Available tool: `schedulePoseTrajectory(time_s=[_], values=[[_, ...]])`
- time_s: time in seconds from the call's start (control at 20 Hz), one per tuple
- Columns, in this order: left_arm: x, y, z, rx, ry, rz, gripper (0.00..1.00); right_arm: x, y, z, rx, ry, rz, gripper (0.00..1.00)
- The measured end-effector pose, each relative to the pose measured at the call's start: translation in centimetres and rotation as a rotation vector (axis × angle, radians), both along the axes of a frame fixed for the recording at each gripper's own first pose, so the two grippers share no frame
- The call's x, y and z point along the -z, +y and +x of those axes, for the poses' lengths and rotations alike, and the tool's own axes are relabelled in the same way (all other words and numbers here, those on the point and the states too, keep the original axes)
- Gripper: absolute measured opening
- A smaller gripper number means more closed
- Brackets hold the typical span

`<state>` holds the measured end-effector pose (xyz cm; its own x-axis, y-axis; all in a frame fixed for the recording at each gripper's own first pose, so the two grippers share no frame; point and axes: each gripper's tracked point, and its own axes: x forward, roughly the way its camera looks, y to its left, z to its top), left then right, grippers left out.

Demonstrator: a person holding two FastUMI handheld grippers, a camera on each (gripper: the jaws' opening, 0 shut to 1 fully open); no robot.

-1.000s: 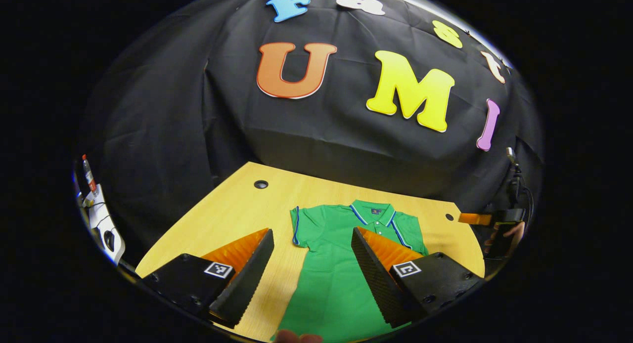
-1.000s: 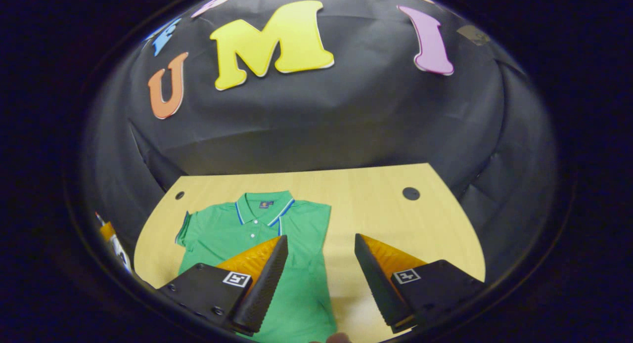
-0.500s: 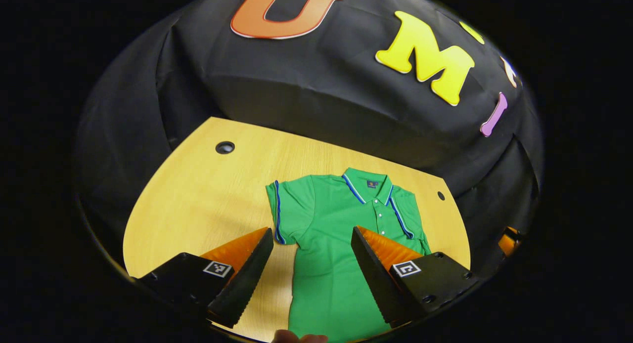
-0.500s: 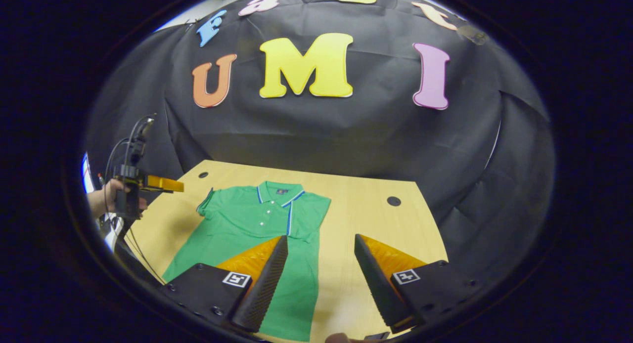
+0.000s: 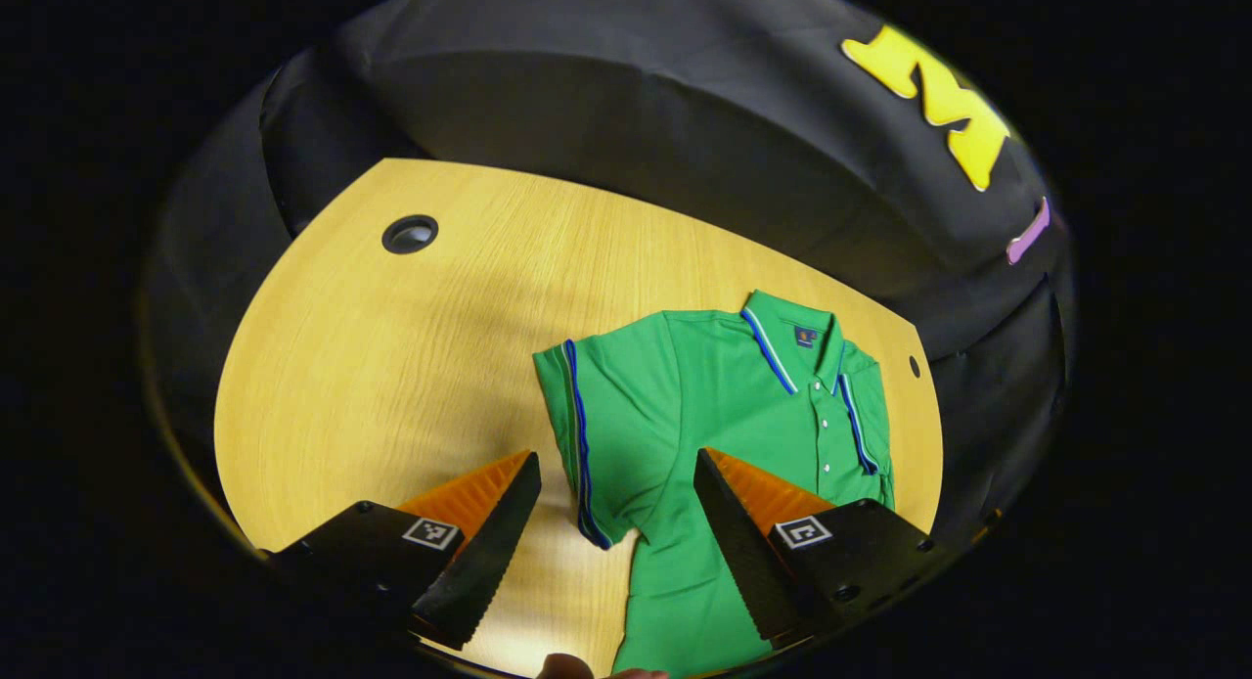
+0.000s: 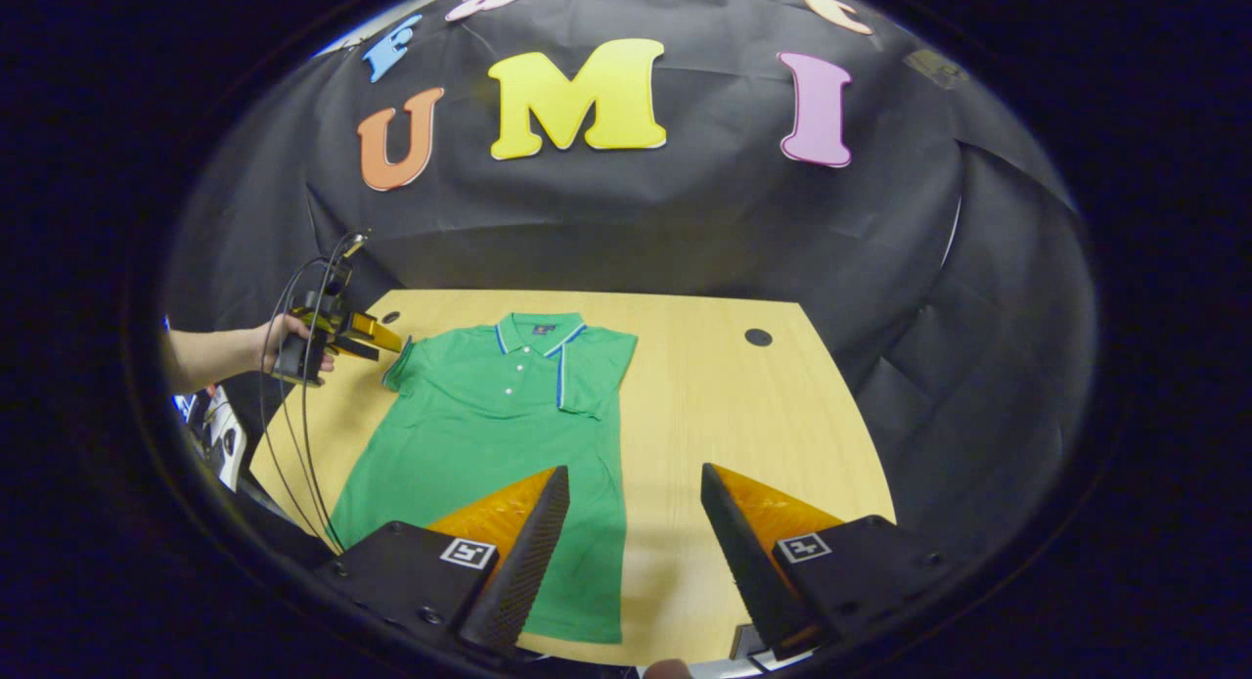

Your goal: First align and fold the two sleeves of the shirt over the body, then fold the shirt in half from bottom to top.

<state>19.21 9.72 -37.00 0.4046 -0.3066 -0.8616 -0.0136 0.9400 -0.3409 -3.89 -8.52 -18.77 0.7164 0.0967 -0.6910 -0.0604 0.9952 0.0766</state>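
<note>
A green polo shirt [image 5: 724, 405] with blue-trimmed collar lies flat, collar away from me, on the wooden table [image 5: 391, 346]. Its spread left sleeve [image 5: 582, 434] lies just ahead of my left gripper [image 5: 616, 455], which hovers open with nothing between its fingers. In the right gripper view the shirt [image 6: 479, 425] shows whole, and its other sleeve [image 6: 592, 371] lies folded over the body. My right gripper [image 6: 634, 470] is open and holds nothing, above the hem's right corner. The left gripper [image 6: 342, 332], held by a hand [image 6: 279, 344], sits beside the spread sleeve.
The table [image 6: 734, 405] has cable holes at its far corners [image 5: 410, 234] [image 6: 757, 337]. Black cloth walls close in behind and at the sides. Cables [image 6: 293, 434] hang from the left gripper past the table's left edge. Bare wood lies left and right of the shirt.
My left gripper has moved forward and down to the spread sleeve. My right gripper has drawn back, so the whole shirt and the other hand now show. Both stay open.
</note>
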Motion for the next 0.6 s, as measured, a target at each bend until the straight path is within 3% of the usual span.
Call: schedulePoseTrajectory(time_s=[0.2, 0.45, 0.55, 0.6], values=[[2.6, 0.4, 0.4, 0.031, 0.09, 0.028, 0.93, 0.8, -0.2, -0.5, 0.021, 0.022, 0.001, 0.88], [3.4, 0.0, 1.0, 0.034, 0.132, 0.039, 0.7, 1.9, -0.3, -0.9, 0.049, 0.046, 0.018, 0.89], [3.8, 0.3, 0.9, 0.041, 0.148, 0.076, 0.4, 2.0, -0.6, -1.0, 0.059, 0.046, 0.02, 0.89], [4.0, 0.5, 1.1, 0.038, 0.147, 0.096, 0.31, 2.0, -0.8, -1.1, 0.067, 0.048, 0.018, 0.89]])
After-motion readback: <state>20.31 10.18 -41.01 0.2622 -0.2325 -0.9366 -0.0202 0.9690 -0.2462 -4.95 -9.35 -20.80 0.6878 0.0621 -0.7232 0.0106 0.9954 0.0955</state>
